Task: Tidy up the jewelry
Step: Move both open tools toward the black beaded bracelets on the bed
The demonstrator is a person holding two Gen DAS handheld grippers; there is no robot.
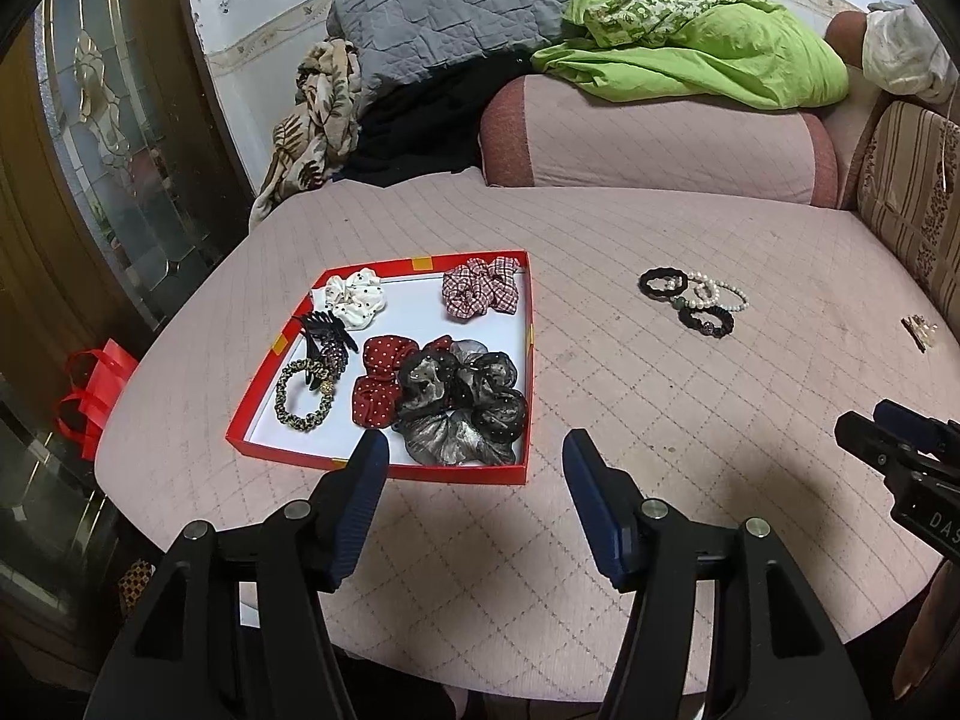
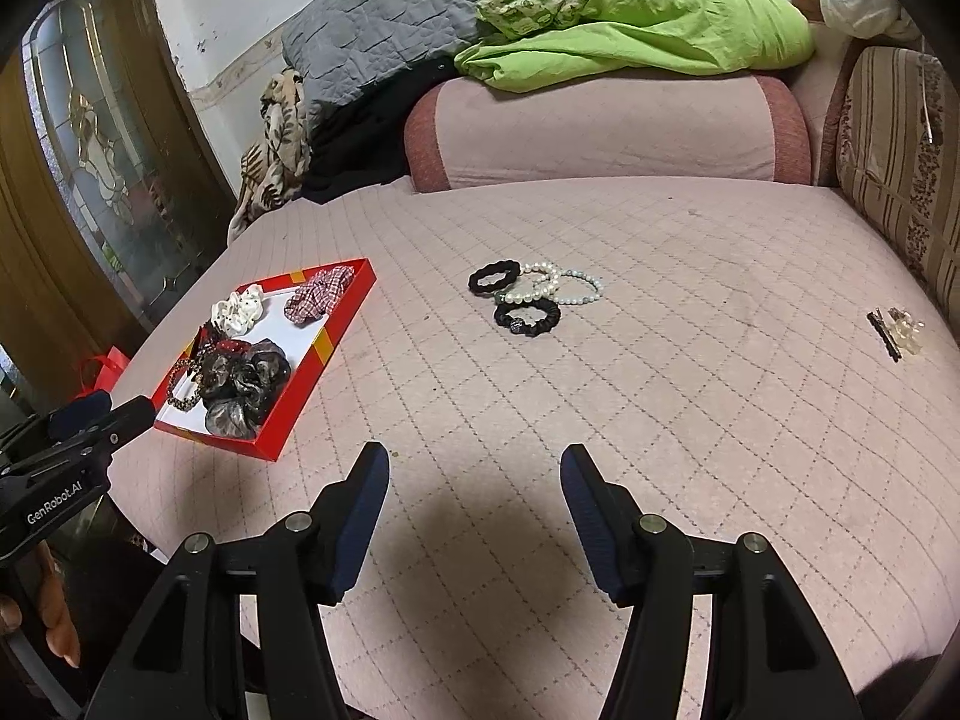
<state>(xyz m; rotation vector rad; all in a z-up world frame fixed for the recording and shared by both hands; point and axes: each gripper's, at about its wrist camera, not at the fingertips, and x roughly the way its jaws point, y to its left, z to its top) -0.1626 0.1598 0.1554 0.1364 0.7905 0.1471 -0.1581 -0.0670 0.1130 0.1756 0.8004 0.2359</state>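
Both grippers gape wide, empty, above the bed.
Left gripper (image 1: 474, 450) near the red tray (image 1: 258, 414); right gripper (image 2: 474, 462) facing the bracelets (image 2: 534, 291).

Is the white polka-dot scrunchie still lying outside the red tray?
No, the white polka-dot scrunchie lies inside the red tray, at its far corner.

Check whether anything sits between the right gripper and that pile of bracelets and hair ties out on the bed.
Nothing visible does. Only bare quilted bed cover lies between the open right gripper and the pile of bracelets and hair ties. The red tray sits off to the left.
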